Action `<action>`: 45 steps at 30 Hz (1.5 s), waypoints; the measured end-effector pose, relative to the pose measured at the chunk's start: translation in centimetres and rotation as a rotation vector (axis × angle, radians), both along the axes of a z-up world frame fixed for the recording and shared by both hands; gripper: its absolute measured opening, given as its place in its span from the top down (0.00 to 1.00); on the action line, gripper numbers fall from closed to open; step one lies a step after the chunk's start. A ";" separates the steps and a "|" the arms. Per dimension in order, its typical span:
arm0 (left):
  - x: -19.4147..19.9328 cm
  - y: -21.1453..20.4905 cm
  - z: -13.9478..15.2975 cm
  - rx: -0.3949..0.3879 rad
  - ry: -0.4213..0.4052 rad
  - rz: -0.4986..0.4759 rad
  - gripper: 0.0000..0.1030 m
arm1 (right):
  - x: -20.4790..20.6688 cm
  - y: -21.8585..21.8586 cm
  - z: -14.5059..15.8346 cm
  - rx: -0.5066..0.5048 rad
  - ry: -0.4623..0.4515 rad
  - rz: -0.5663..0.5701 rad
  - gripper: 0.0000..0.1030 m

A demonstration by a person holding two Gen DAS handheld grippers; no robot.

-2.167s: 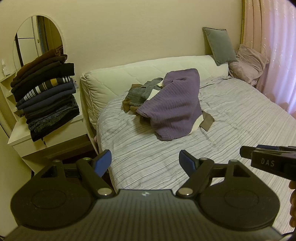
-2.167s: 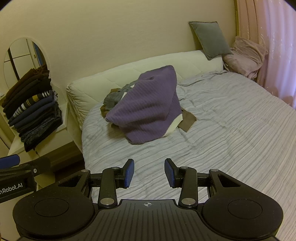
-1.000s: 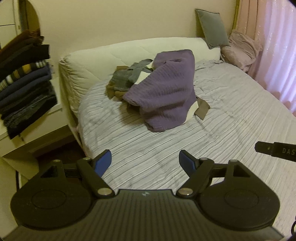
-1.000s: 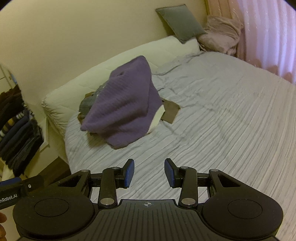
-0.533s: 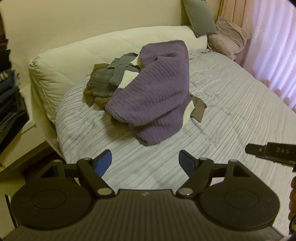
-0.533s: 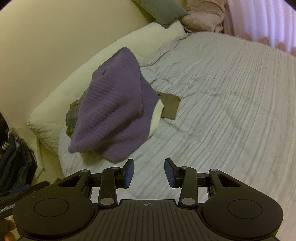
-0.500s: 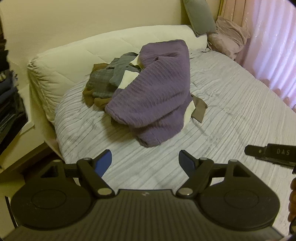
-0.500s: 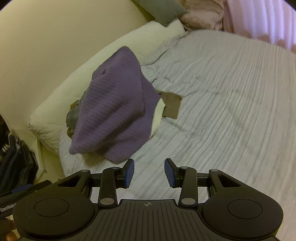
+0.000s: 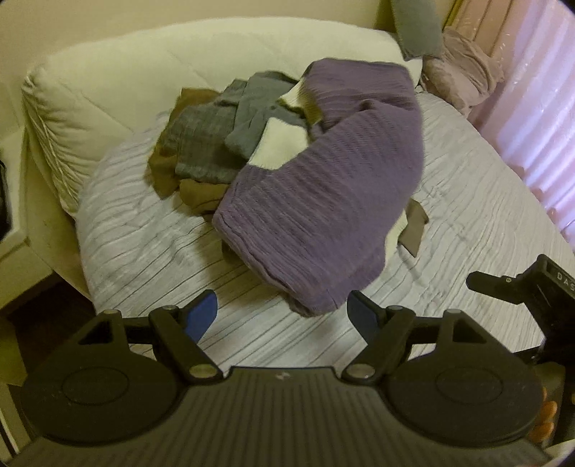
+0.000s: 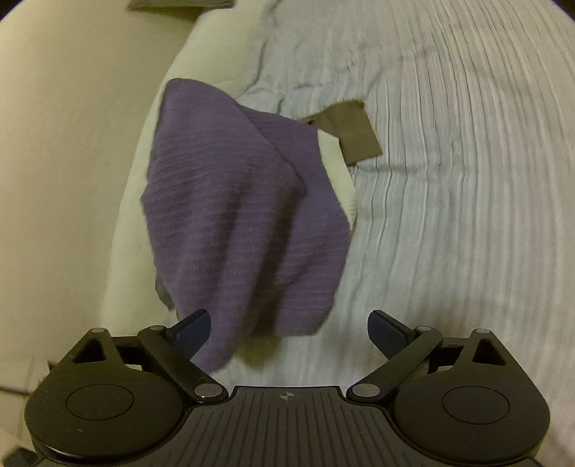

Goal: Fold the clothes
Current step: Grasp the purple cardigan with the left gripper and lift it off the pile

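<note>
A purple knit sweater (image 9: 323,201) lies on top of a heap of clothes on the striped grey bed (image 9: 151,251). Under it are a grey garment (image 9: 222,133), a brown one (image 9: 194,194) and a cream one (image 9: 280,147). My left gripper (image 9: 282,316) is open and empty, just short of the sweater's near hem. My right gripper (image 10: 289,328) is open wide and empty, right above the sweater's near edge (image 10: 248,222). The right gripper also shows at the right edge of the left wrist view (image 9: 524,287).
A cream padded headboard (image 9: 107,79) runs behind the heap. A grey cushion (image 9: 417,25) and a pink pillow (image 9: 463,68) lie at the far end by pink curtains (image 9: 539,89). A brown cloth flap (image 10: 354,133) sticks out beside the sweater. The bed's left edge drops to the floor (image 9: 43,309).
Both grippers have moved forward and down toward the clothes heap. The right gripper's jaws have opened much wider. The stack of folded clothes on the left has left the view.
</note>
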State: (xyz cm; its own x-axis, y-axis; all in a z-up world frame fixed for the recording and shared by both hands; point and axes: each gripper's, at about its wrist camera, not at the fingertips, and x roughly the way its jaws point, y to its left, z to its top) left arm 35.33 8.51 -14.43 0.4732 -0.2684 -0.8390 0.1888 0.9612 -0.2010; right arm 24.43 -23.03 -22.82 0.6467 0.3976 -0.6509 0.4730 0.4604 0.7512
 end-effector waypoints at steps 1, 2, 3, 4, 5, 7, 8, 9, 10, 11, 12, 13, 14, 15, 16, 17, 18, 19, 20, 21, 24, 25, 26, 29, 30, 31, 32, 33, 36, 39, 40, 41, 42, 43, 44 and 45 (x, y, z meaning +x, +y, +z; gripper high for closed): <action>0.8 0.2 -0.6 -0.017 0.017 0.006 0.25 | 0.6 0.1 -0.6 0.020 0.006 -0.015 0.06; 1.4 0.4 -1.1 -0.043 0.032 0.019 0.25 | 1.1 0.2 -1.3 0.039 0.011 -0.031 0.06; 2.1 0.6 -1.7 -0.074 0.044 0.034 0.25 | 1.6 0.4 -1.8 0.055 0.013 -0.050 0.06; 2.6 0.9 -2.2 -0.107 0.056 0.050 0.25 | 2.0 0.5 -2.4 0.072 0.012 -0.071 0.06; 3.2 1.1 -2.8 -0.139 0.069 0.067 0.26 | 2.4 0.6 -2.9 0.091 0.005 -0.093 0.06; 4.2 1.5 -4.0 -0.210 0.101 0.102 0.26 | 3.2 0.9 -3.9 0.124 -0.012 -0.135 0.06; 4.7 1.7 -4.6 -0.245 0.118 0.119 0.26 | 3.7 1.1 -4.3 0.139 -0.025 -0.152 0.06; 5.1 1.8 -5.2 -0.277 0.133 0.136 0.26 | 4.2 1.3 -4.7 0.155 -0.038 -0.166 0.06; 5.5 1.9 -5.7 -0.306 0.146 0.150 0.26 | 4.8 1.5 -5.2 0.177 -0.050 -0.172 0.06; 5.8 2.1 -6.2 -0.335 0.158 0.164 0.26 | 5.4 1.8 -5.6 0.198 -0.061 -0.178 0.06; 6.1 2.2 -6.7 -0.363 0.170 0.178 0.27 | 6.0 2.0 -6.0 0.220 -0.072 -0.184 0.06; 6.5 2.3 -7.3 -0.392 0.181 0.192 0.32 | 6.5 2.3 -6.5 0.241 -0.083 -0.190 0.06; 6.7 2.4 -7.6 -0.412 0.187 0.192 0.42 | 7.1 2.5 -6.9 0.263 -0.095 -0.195 0.06; 6.9 2.4 -7.9 -0.429 0.190 0.186 0.47 | 7.7 2.8 -7.3 0.285 -0.104 -0.199 0.06; 7.0 2.3 -7.8 -0.435 0.187 0.175 0.54 | 8.2 3.2 -7.8 0.309 -0.102 -0.193 0.06; 7.1 2.2 -7.7 -0.437 0.179 0.162 0.61 | 8.6 3.6 -8.3 0.333 -0.103 -0.188 0.06; 7.2 2.1 -7.4 -0.434 0.166 0.143 0.65 | 8.9 3.9 -8.6 0.355 -0.113 -0.182 0.08; 7.2 2.0 -6.9 -0.429 0.149 0.119 0.73 | 9.2 4.2 -8.9 0.376 -0.123 -0.177 0.28; 7.3 1.9 -6.5 -0.422 0.131 0.098 0.79 | 9.4 4.3 -9.0 0.390 -0.133 -0.174 0.40; 7.3 1.8 -6.0 -0.418 0.113 0.076 0.81 | 9.5 4.5 -9.0 0.396 -0.142 -0.169 0.49; 7.1 1.4 -3.9 -0.410 0.052 -0.003 0.86 | 9.3 4.2 -7.2 0.329 -0.172 -0.151 0.71; 6.9 1.0 -2.9 -0.407 0.025 -0.037 0.87 | 9.1 4.0 -6.5 0.307 -0.183 -0.146 0.74; 6.7 0.6 -1.9 -0.404 -0.005 -0.073 0.88 | 8.8 3.8 -5.8 0.288 -0.196 -0.143 0.75; 5.3 -1.2 1.8 -0.411 -0.109 -0.189 0.88 | 6.9 2.9 -3.0 0.257 -0.268 -0.168 0.77; 4.7 -1.8 3.2 -0.416 -0.146 -0.229 0.88 | 6.0 2.4 -1.9 0.245 -0.301 -0.181 0.78; 4.0 -2.5 4.6 -0.423 -0.179 -0.266 0.88 | 5.1 1.9 -0.7 0.234 -0.333 -0.194 0.79; 3.2 -3.2 5.9 -0.431 -0.211 -0.302 0.88 | 4.2 1.4 0.5 0.223 -0.366 -0.209 0.79; 2.5 -4.0 7.3 -0.439 -0.243 -0.337 0.88 | 3.3 0.8 1.7 0.212 -0.399 -0.224 0.80; -0.2 -6.1 10.9 -0.480 -0.329 -0.436 0.89 | 0.2 -1.0 6.3 0.177 -0.502 -0.278 0.81; -3.6 -8.3 14.7 -0.543 -0.426 -0.543 0.89 | -4.1 -3.2 10.2 0.136 -0.591 -0.331 0.82; -4.8 -9.0 15.8 -0.565 -0.451 -0.574 0.89 | -5.9 -3.9 11.6 0.114 -0.620 -0.354 0.82; -5.9 -9.8 16.8 -0.585 -0.467 -0.603 0.89 | -7.7 -4.5 12.9 0.092 -0.649 -0.376 0.82; -7.1 -10.7 17.7 -0.603 -0.479 -0.632 0.89 | -9.4 -5.2 14.2 0.069 -0.679 -0.398 0.82; -8.4 -11.5 18.5 -0.618 -0.488 -0.659 0.89 | -11.3 -5.8 15.6 0.042 -0.704 -0.419 0.82; -9.6 -12.4 19.1 -0.635 -0.491 -0.684 0.89 | -13.3 -6.3 17.0 -0.004 -0.713 -0.438 0.82; -10.9 -13.3 19.5 -0.654 -0.484 -0.709 0.89 | -15.3 -6.7 18.5 -0.050 -0.722 -0.456 0.82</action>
State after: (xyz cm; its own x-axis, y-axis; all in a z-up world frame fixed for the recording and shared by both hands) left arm 24.45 -4.77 5.06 0.2767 -0.9402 -0.1987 0.8576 0.3349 -0.3905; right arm 9.11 -29.76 -4.37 0.9994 -0.0202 -0.0273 0.0329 0.3823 0.9234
